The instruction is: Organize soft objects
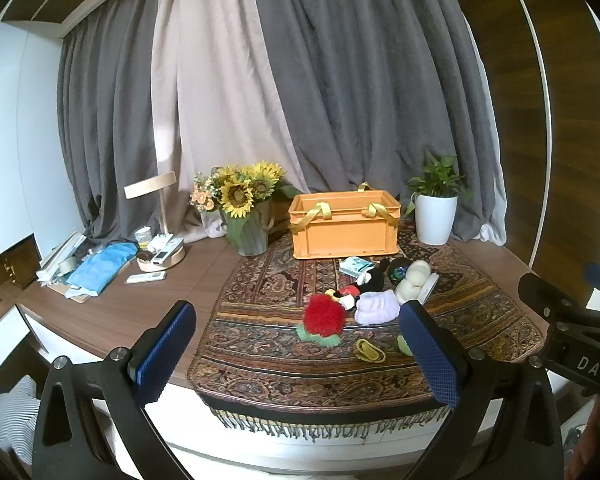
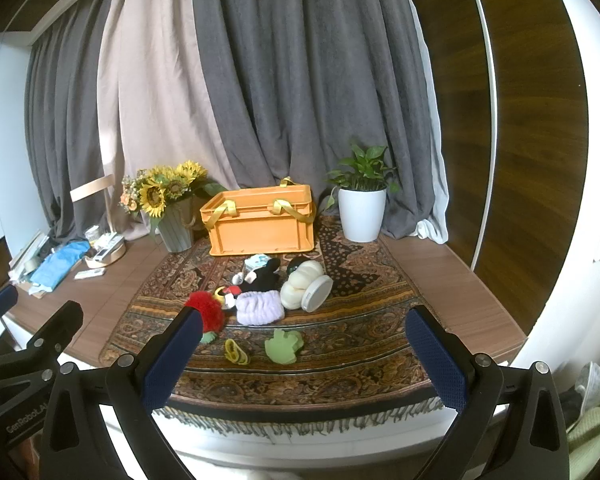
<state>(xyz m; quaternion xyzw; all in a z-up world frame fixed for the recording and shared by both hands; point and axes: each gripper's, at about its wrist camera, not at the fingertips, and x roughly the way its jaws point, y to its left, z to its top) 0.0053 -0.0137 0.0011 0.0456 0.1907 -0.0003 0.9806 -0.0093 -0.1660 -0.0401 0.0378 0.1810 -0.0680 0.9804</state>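
Soft toys — red pompom (image 1: 324, 314), lilac plush (image 1: 376, 307), cream plush (image 1: 412, 280) — clustered mid-rug on tabletop, ahead of both grippers; orange crate (image 1: 344, 226) beyond. Left gripper (image 1: 300, 354) nearer pompom; right gripper (image 2: 308, 354) also empty, fingers apart.

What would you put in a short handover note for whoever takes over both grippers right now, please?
Left gripper: open, empty, held back at the table's near edge.
Right gripper: open, empty, likewise held back.
Orange crate: at the back of the patterned cloth; no toy visible inside.
Soft things all lie loose in front of it: red fluffy toy, lilac scrunchie, black plush, cream plush, green piece.
Done: nothing. Left: everything.
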